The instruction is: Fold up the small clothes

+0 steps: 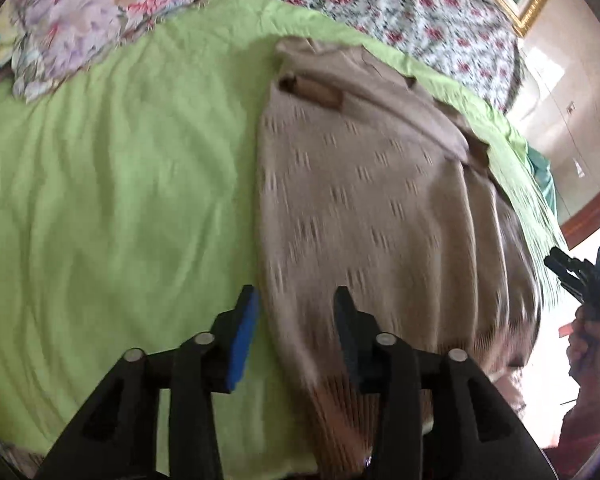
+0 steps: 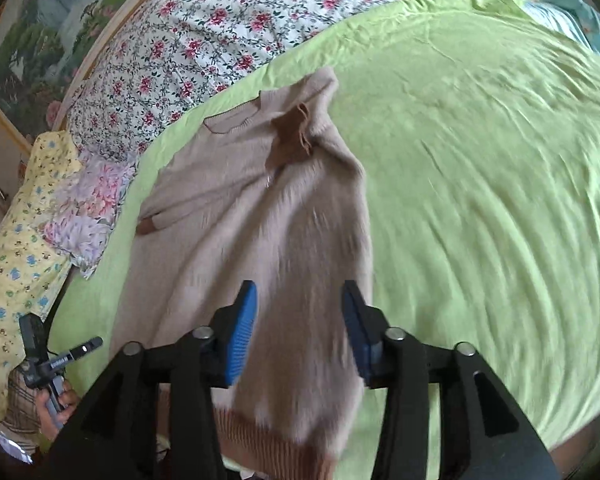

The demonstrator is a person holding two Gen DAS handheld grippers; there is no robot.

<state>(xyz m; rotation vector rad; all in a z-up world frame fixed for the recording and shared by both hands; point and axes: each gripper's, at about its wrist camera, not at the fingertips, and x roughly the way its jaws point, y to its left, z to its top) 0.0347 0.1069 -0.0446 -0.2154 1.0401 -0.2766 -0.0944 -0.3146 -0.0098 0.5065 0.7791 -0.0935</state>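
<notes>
A beige knit sweater [image 1: 380, 200] with brown cuffs and a brown ribbed hem lies lengthwise on the green sheet [image 1: 120, 200]. Both sleeves are folded across its body. My left gripper [image 1: 298, 312] hovers open over the sweater's hem end, with one blue pad above the garment's left edge and nothing pinched. In the right wrist view the same sweater [image 2: 260, 220] runs away from me, collar at the far end. My right gripper [image 2: 300, 312] is open above its near half, and the pads press on nothing. Each gripper also shows at the edge of the other's view: right gripper [image 1: 580, 280], left gripper [image 2: 52, 356].
A floral quilt [image 2: 188, 40] lies bunched at the head of the bed, and patterned pillows [image 2: 88, 208] sit beside it. A framed painting [image 2: 32, 48] hangs behind. The green sheet [image 2: 480, 180] stretches wide beside the sweater. A person's hand [image 1: 588, 344] holds the right gripper past the bed edge.
</notes>
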